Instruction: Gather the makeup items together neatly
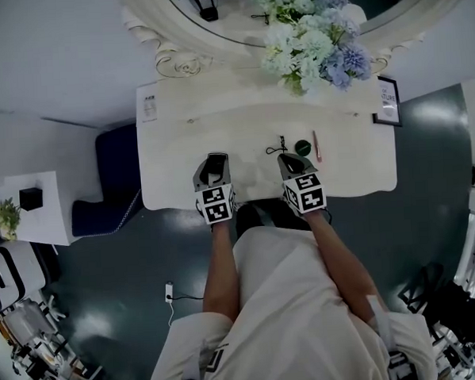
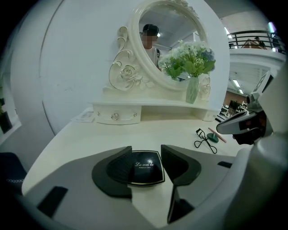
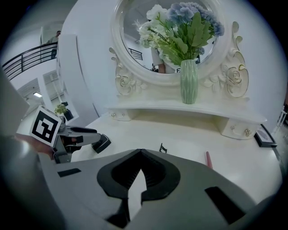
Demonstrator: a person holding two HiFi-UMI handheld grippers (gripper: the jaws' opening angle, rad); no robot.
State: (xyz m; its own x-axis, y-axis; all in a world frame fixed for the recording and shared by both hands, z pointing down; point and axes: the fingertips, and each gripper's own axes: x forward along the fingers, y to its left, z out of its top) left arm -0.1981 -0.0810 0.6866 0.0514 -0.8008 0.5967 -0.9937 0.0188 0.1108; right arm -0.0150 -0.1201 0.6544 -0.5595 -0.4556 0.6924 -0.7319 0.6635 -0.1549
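The left gripper (image 2: pixel 146 149) stood with jaws apart, the black compact (image 2: pixel 145 170) lying loose between them on the table (image 2: pixel 90 143). A crooked withdrawal could have snagged it and dragged it askew. The right gripper (image 3: pixel 141 152) was closed, empty, beside it.

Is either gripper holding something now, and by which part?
Nothing is held. The compact lies on the table between the open jaws of the left gripper, not clamped; the right gripper is shut and empty.
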